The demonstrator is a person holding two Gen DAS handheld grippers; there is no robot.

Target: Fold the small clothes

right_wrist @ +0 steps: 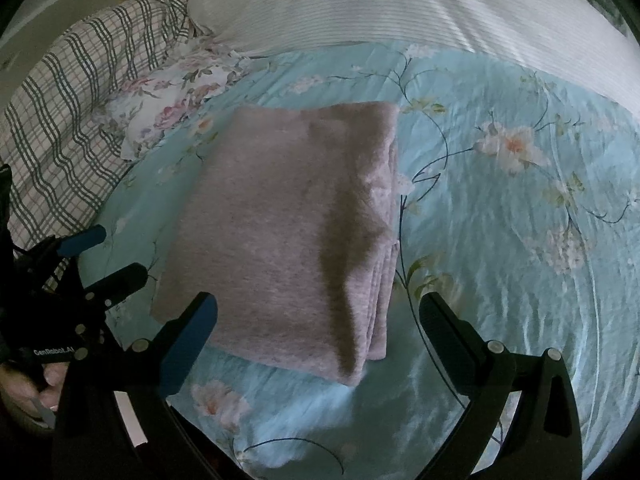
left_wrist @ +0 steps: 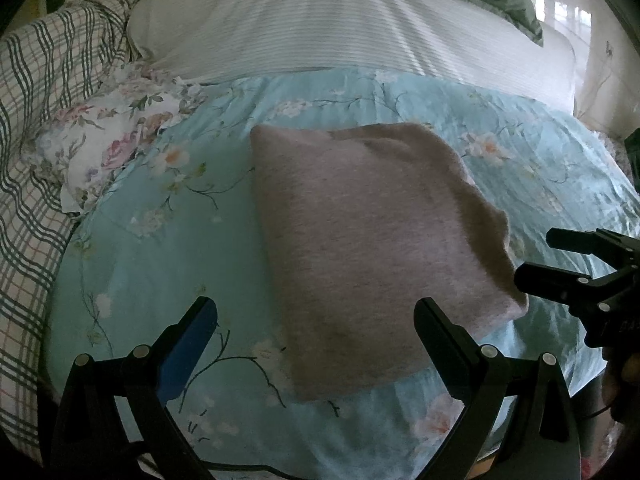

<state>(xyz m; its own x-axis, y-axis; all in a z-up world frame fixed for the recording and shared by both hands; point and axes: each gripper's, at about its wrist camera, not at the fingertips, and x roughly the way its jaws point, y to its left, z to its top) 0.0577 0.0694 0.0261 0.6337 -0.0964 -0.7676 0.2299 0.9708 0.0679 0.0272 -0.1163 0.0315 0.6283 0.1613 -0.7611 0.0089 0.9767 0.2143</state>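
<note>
Spread under both of your tools is a light blue floral bedsheet, with a white ribbed pillow lying across its far side. To your far left sit a plaid cloth and, just beside it, a smaller white cloth printed with roses.

At the middle of the sheet lies the folded pinkish-grey garment, a neat rectangle with its stacked layer edges showing along its right side. It rests flat and nothing grips it.

Your left gripper hovers over the garment's near edge, its two fingers spread wide apart and holding nothing. Your right gripper hangs above the garment's near right corner, fingers likewise spread wide and empty. In the left wrist view, the right tool shows at the garment's right edge.
</note>
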